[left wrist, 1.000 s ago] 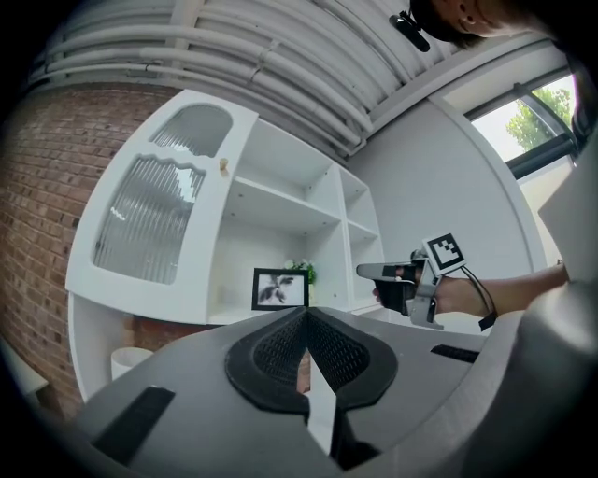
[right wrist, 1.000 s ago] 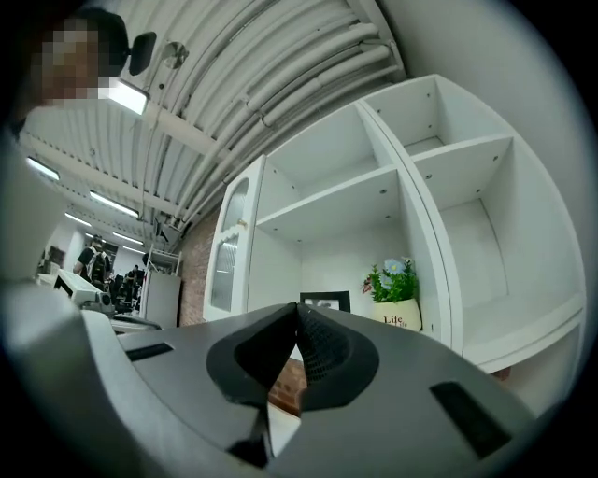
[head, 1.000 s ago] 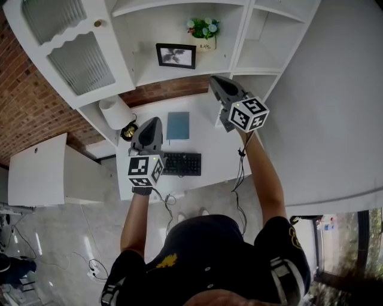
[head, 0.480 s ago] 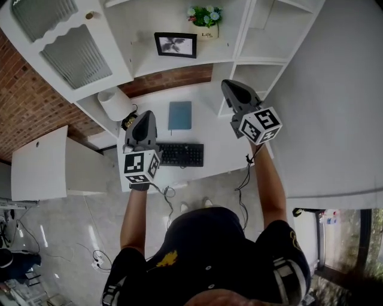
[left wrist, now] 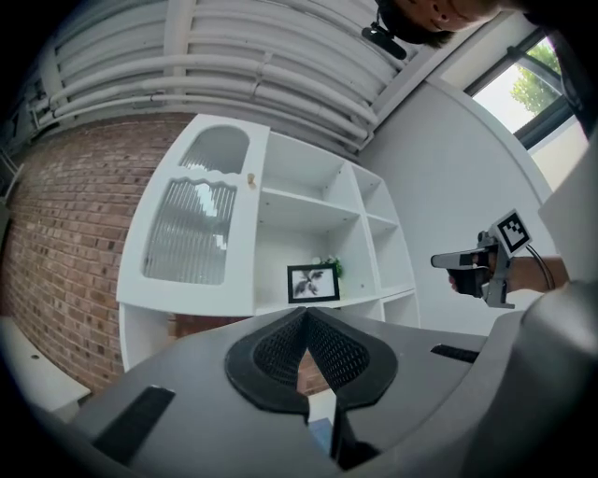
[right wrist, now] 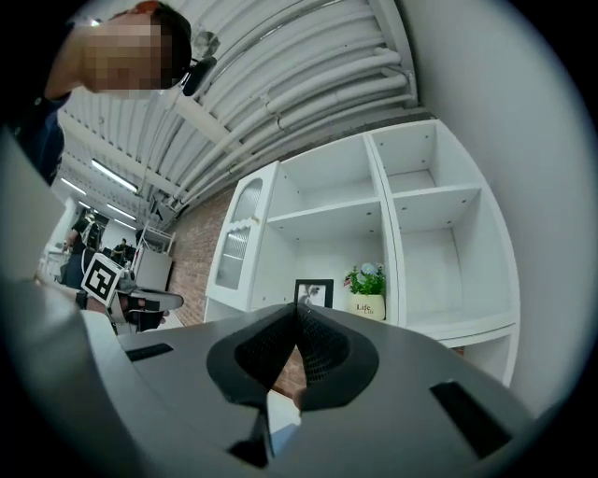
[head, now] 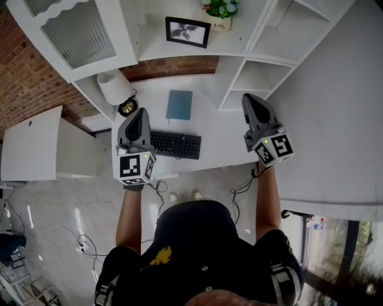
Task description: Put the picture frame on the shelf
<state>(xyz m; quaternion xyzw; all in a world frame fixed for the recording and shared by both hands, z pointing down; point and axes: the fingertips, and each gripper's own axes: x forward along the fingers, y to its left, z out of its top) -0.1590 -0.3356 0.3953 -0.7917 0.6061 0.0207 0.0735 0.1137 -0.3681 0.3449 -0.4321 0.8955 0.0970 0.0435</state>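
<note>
Though empty, right gripper (head: 250, 100) farther back from picture frame (head: 188, 31).

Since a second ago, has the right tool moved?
Yes. The right tool has drawn back from the shelves, toward the desk's front edge beside the keyboard.

Noted picture frame (head: 188, 31) standing upright on the white shelf (head: 149, 51), with a potted plant (head: 222, 9) just beside it. Logged below it a white table (head: 221, 128) carrying black keyboard (head: 175, 144), blue notebook (head: 179, 105) and white lamp (head: 114, 88). Found left gripper (head: 141, 111) by keyboard's left end and right gripper (head: 249, 97) near table's right edge, both well apart from the frame.
</note>
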